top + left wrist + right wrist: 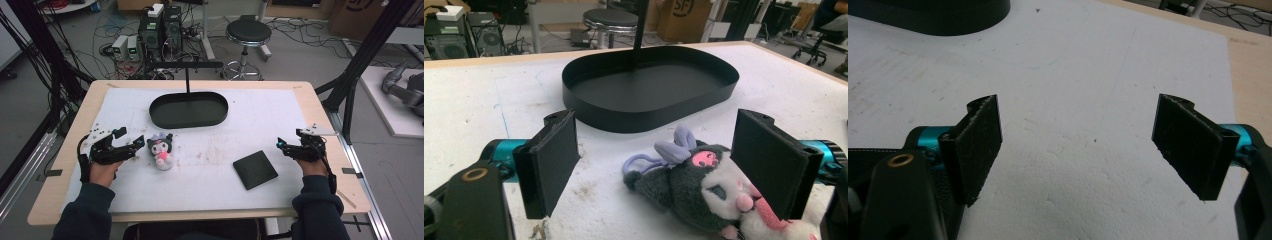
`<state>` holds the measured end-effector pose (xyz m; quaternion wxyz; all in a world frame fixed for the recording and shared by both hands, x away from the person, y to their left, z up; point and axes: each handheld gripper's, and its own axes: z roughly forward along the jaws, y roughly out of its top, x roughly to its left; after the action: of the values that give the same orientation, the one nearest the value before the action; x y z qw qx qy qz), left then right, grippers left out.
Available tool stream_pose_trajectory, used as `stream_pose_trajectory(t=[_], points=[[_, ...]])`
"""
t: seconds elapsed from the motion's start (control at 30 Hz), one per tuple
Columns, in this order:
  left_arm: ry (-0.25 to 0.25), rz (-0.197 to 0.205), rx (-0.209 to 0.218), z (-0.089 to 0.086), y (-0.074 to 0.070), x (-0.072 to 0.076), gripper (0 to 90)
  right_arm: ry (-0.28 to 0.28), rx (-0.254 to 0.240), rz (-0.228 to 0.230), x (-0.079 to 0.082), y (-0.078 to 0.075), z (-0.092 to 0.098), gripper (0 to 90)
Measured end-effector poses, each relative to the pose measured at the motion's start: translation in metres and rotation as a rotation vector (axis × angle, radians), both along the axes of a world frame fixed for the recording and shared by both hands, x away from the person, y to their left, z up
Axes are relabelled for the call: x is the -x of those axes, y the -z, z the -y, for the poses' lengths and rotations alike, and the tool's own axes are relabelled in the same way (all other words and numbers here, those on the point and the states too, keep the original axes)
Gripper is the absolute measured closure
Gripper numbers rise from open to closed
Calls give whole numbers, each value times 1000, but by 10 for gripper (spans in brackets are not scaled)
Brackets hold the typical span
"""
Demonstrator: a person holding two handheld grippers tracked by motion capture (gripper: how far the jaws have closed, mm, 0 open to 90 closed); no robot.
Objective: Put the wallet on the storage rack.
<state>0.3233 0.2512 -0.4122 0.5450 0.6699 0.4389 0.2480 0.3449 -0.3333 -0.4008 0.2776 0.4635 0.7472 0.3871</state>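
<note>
left gripper view: our left gripper [656,165] has its jaws spread, the plush toy [704,190] lying between them on the white mat [474,100]. our right gripper [1078,150] is spread too, holding nothing.

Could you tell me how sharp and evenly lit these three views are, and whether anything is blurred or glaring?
High view: soft and low in detail, lighting even, the plush toy small and fuzzy. Left gripper view: sharpest, the black tray crisp, the toy's near edge cut off at the frame. Right gripper view: dimmer, the white mat slightly grainy; no strong glare in any view.
</note>
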Motion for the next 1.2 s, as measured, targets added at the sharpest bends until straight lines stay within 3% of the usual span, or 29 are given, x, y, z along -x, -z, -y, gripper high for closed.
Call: stream_pose_trajectory(t=[0.37, 0.43, 0.47, 0.53, 0.63, 0.73, 0.77, 0.83, 0.93, 0.97, 1.03, 1.1, 1.2], points=[[-24, -25, 6, -4, 5, -5, 189, -43, -12, -23, 0, 2, -3, 202], [-25, -29, 4, -4, 5, -6, 189, -106, -12, -23, 3, 3, -7, 202], [-23, -30, 2, -4, 5, -7, 189, -106, -12, -23, 3, 3, -7, 202], [-19, -29, -1, -3, 5, -8, 190, -196, -2, -25, 5, 4, -14, 202], [-14, -30, -7, -3, 5, -7, 191, -284, 2, -47, 6, 6, -20, 204], [-19, -28, -4, -3, 5, -6, 191, -325, 17, -52, 7, 8, -24, 204], [-18, -27, -1, -4, 5, -6, 191, -382, 44, -62, 10, 9, -30, 204], [-17, -29, -1, -4, 5, -7, 191, -396, 55, -65, 11, 10, -32, 204], [-15, -36, 0, -3, 6, -8, 192, -424, 76, -117, 9, 16, -36, 204], [-13, -38, -3, -3, 6, -8, 193, -466, 82, -151, 8, 20, -40, 204], [-16, -40, -3, -3, 7, -8, 194, -482, 84, -153, 7, 21, -41, 204], [-20, -42, -2, -4, 7, -8, 195, -550, 83, -155, 10, 22, -47, 204], [-26, -48, -1, -4, 7, -8, 197, -631, 147, -129, 15, 24, -58, 204]])
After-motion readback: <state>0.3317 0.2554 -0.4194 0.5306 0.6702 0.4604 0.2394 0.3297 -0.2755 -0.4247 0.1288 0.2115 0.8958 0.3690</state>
